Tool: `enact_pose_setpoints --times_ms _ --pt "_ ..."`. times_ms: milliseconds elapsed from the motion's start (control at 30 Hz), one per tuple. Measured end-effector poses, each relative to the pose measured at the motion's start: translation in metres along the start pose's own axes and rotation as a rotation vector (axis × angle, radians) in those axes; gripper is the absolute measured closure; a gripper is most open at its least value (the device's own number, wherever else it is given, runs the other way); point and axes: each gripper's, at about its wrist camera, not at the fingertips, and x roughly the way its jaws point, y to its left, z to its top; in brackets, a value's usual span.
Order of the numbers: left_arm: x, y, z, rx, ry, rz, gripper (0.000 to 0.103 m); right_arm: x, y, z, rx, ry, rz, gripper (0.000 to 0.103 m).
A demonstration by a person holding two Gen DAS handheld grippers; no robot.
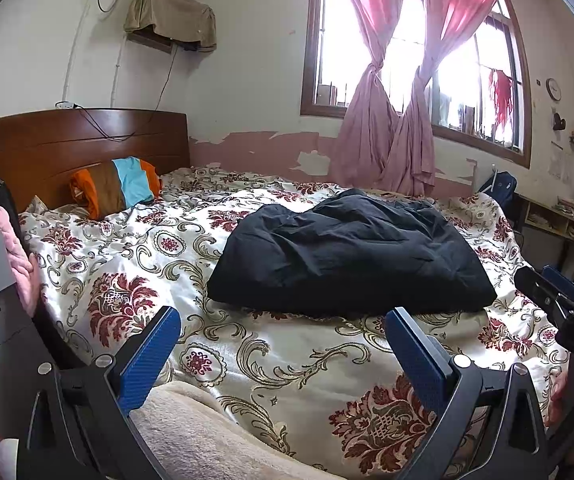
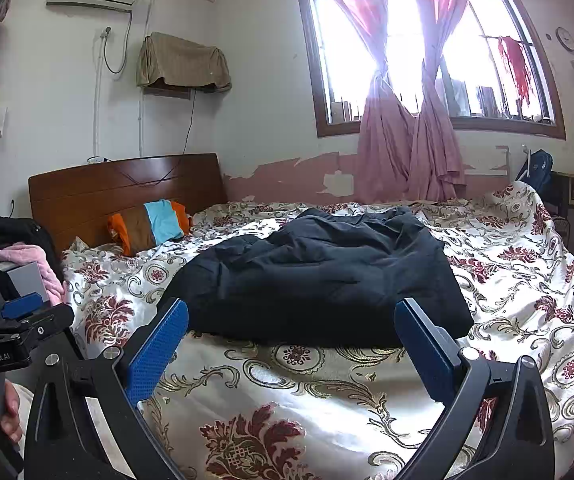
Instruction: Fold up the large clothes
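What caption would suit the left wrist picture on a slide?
Open left gripper hovers above a floral bedspread, facing a folded dark garment lying on the bed.

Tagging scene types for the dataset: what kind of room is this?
A home bedroom: a bed with a wooden headboard, a pillow, and a curtained window.

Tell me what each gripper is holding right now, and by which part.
Nothing is held. The left gripper and right gripper are both open with empty jaws, short of the dark garment lying bundled on the bed cover.
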Motion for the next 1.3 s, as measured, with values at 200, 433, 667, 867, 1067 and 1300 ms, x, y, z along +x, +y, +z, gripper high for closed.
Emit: enact_pose_setpoints --times_ms 200,433,667,867,1067,1300 --pt "0.0002 -0.0001 0.0003 0.000 0.000 0.000 0.000 0.0001 0.0000 -0.0001 -0.001 0.000 0.001 0.002" --pt "-0.0002 0.0005 -0.0002 0.000 0.000 0.000 0.000 -0.0003 0.0006 -0.0002 0.000 0.000 -0.001 0.002" --pt "0.0003 0.0005 0.0003 0.000 0.001 0.000 0.000 -0.0006 0.0009 -0.0004 0.000 0.000 -0.001 0.002" --pt "0.0009 0.0003 -0.0008 -0.002 0.008 0.003 0.000 -0.0005 0.0020 -0.0003 0.001 0.001 0.000 0.002" --pt "0.0013 -0.0011 -0.0014 -0.004 0.010 0.008 0.000 -0.0009 0.0025 -0.0003 0.001 0.002 -0.001 0.002" --pt "0.0028 -0.0030 -0.0017 -0.010 0.016 0.005 0.000 -0.0011 0.0023 -0.0009 0.002 0.003 0.000 0.002"
